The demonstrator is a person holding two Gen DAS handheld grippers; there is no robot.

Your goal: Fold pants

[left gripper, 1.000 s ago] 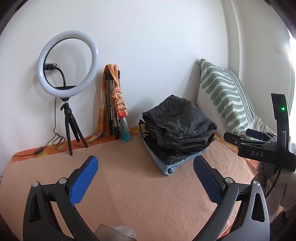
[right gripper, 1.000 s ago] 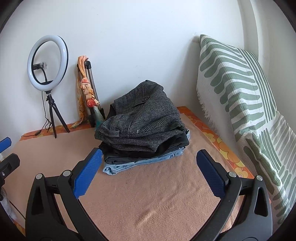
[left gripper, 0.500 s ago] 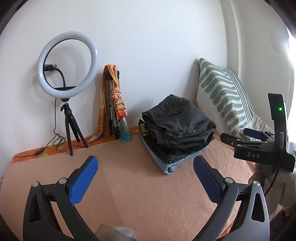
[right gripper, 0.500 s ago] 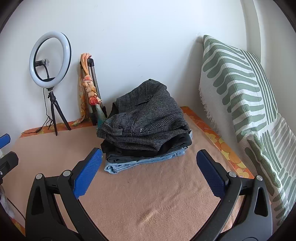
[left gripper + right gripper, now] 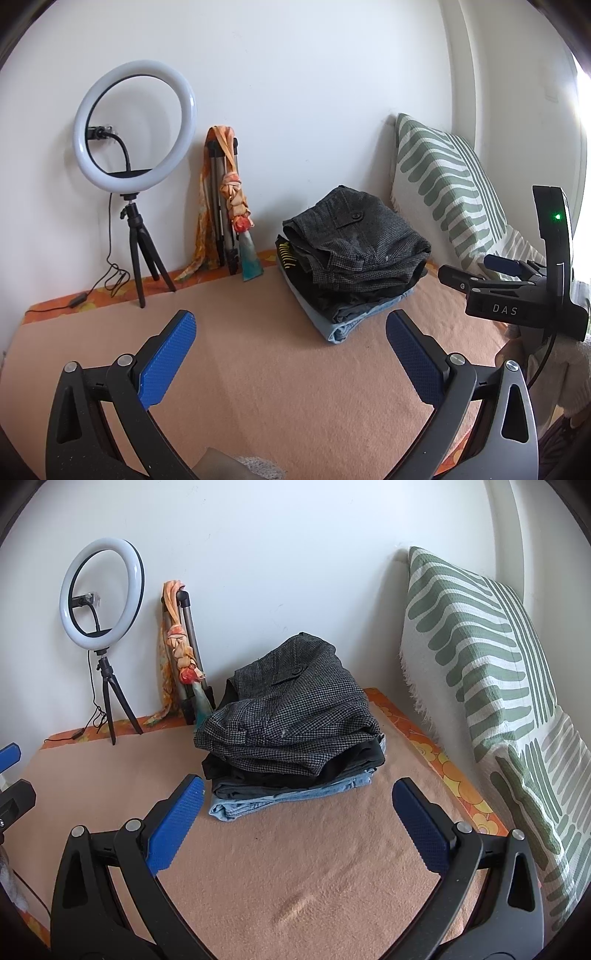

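A stack of folded pants lies on the peach blanket, grey checked pair on top, dark pairs under it, blue jeans at the bottom. It also shows in the right wrist view. My left gripper is open and empty, above the blanket, short of the stack and to its left. My right gripper is open and empty, just in front of the stack; its body shows in the left wrist view.
A ring light on a small tripod stands at the back left. A folded tripod with an orange scarf leans on the wall. A green striped pillow leans at the right. Blanket in front of the stack.
Both grippers have drifted slightly; the right one is a little closer to the stack. The jaws stay open and the stack has not moved.
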